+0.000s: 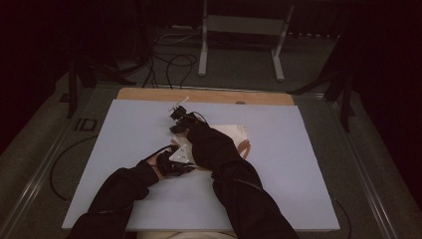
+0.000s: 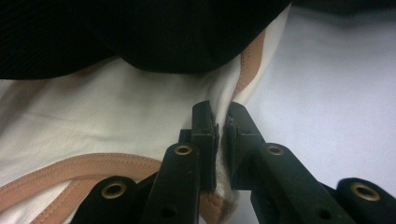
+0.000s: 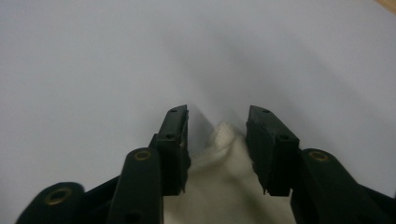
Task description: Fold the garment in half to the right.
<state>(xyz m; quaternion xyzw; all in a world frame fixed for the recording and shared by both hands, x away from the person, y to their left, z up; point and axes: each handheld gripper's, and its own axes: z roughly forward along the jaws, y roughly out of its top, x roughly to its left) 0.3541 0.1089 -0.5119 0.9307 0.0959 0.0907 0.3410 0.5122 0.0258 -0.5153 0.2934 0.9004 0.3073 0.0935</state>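
A soft, matt cream cloth garment (image 2: 116, 116) with a stitched tan ribbed trim lies on a smooth, matt pale-blue sheet (image 1: 124, 144) over a bare wooden board (image 1: 209, 95), between the matt black plastic jaws with brass-coloured metal rivets.

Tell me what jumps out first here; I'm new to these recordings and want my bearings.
A white garment with tan trim lies crumpled mid-table on a pale blue mat, half hidden under dark sleeves. The left gripper is pinched shut on a fold of its cloth near the trim. The right gripper, farther out, straddles a peaked corner of the cloth, its jaws apart and not clearly pressing it.
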